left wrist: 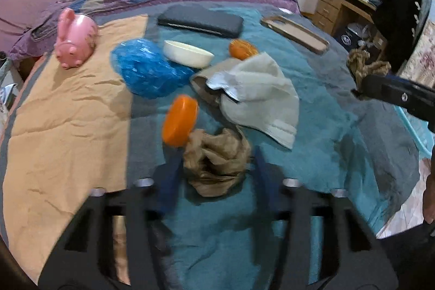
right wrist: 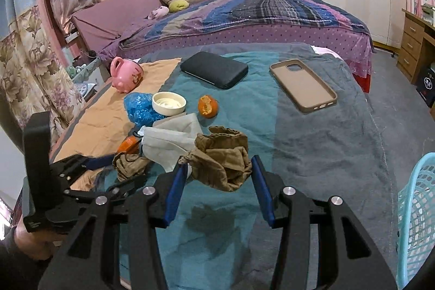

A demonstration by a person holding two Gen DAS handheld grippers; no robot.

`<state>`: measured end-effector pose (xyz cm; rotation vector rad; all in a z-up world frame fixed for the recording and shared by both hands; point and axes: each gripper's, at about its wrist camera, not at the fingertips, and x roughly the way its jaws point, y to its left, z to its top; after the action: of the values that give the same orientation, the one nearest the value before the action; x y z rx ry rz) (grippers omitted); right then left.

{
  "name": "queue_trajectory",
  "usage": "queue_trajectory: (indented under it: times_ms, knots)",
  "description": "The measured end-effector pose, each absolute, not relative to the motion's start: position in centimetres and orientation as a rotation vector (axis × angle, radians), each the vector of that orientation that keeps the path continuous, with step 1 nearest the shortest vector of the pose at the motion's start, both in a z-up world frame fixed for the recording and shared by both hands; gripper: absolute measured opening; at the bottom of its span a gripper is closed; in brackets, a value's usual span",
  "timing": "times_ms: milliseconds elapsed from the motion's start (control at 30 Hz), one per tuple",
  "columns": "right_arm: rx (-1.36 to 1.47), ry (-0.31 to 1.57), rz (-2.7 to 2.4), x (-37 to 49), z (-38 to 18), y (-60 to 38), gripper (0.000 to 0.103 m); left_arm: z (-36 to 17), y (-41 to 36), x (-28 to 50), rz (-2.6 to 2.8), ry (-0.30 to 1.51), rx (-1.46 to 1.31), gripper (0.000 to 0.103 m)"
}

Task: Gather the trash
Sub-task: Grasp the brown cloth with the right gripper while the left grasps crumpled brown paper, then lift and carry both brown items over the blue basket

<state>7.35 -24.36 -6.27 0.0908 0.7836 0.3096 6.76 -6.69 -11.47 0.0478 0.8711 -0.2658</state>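
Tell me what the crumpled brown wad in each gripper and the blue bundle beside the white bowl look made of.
Both crumpled brown wads: thin matte fabric, apparently; soft folds, hemmed edge. Crinkled blue bundle: likely thin plastic film, glossy and translucent.

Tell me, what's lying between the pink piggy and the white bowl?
A crumpled blue plastic bag lies between the pink piggy and the white bowl, touching the bowl; both views show it.
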Motion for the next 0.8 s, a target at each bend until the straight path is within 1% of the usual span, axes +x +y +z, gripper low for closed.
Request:
queue_trajectory:
  times_ms: [167, 267, 467, 800]
  knots:
    - [0.100, 0.777, 0.306, 7.0, -6.1, -25.1, 0.048, -9.6, -6.4, 5.1, -0.314, 0.817, 0.012, 0.043]
    - [0.112, 0.766, 0.299, 6.7, -5.8, -25.7, 0.048, -7.2, -5.6, 3.5, -0.326, 0.721, -0.007, 0.043]
    - [0.121, 0.738, 0.282, 6.3, -5.3, -26.9, 0.048, -5.1, -4.5, 2.7, -0.266, 0.631, -0.015, 0.043]
    - [0.151, 0.706, 0.235, 5.8, -4.6, -29.6, 0.048, -3.9, -4.9, 3.4, -0.181, 0.607, -0.070, 0.043]
